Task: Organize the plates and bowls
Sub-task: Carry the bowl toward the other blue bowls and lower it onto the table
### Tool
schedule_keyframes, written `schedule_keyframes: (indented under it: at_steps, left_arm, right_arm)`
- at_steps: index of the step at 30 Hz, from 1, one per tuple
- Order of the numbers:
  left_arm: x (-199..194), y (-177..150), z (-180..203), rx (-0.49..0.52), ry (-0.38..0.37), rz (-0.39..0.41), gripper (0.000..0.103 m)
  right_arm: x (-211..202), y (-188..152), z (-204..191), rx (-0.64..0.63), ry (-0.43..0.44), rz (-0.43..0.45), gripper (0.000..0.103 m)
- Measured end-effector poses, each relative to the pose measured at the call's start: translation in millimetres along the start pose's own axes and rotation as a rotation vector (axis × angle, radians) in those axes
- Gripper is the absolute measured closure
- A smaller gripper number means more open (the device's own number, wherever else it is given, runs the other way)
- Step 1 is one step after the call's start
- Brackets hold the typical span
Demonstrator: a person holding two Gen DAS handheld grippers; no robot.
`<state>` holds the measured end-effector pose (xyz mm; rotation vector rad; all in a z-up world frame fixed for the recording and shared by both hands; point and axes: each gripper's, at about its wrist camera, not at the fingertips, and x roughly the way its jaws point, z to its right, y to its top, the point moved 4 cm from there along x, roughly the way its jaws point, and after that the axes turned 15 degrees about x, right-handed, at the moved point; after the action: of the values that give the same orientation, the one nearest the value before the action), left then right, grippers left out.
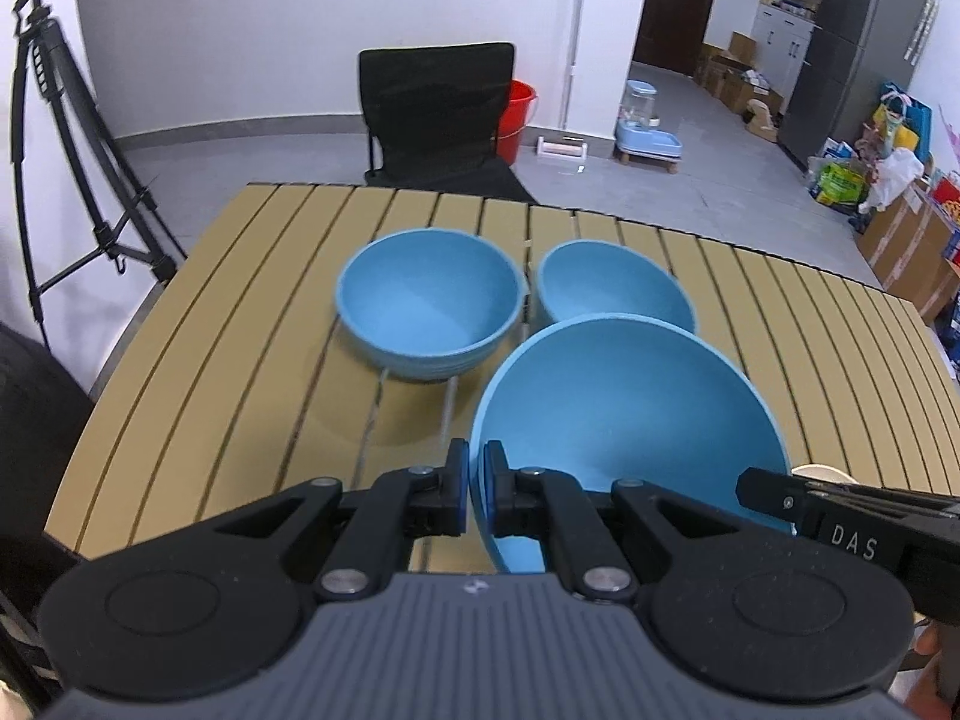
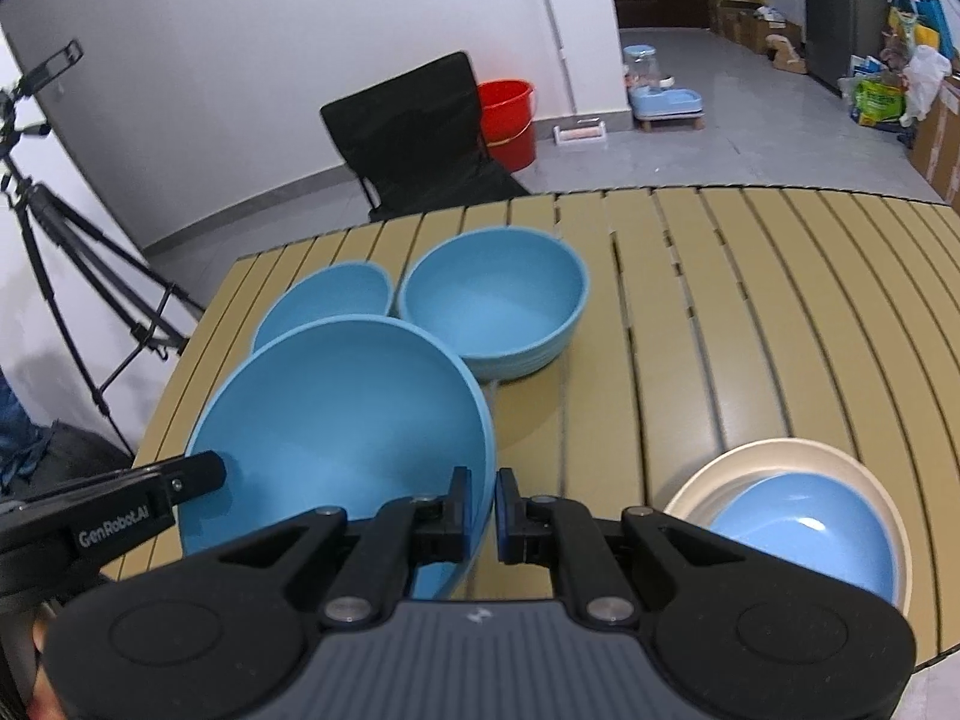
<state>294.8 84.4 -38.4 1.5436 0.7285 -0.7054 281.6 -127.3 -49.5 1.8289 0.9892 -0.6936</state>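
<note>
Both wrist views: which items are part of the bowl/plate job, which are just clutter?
Job:
- big blue bowl, rim pinched by left gripper and right gripper
- two smaller blue bowls
- beige plate with a blue dish on it

Clutter:
- black chair
- red bucket
- tripod
- pet feeder

The left gripper (image 1: 475,483) and right gripper (image 2: 481,510) both sit nearly closed, apparently pinching something thin, side by side.
</note>
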Motion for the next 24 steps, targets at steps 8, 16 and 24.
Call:
schedule_keyframes:
  at_steps: [8,16,24]
  left_arm:
    - [13,-24,-32,-0.044,0.015,-0.030,0.097]
    - [28,-42,-56,-0.080,0.033,-0.048,0.097]
    - [45,-59,-71,-0.099,0.039,-0.079,0.097]
  right_arm:
    - [28,-18,-31,-0.039,-0.005,-0.048,0.096]
    - [55,-34,-50,-0.072,-0.004,-0.080,0.096]
    - [82,-47,-60,-0.095,-0.007,-0.124,0.096]
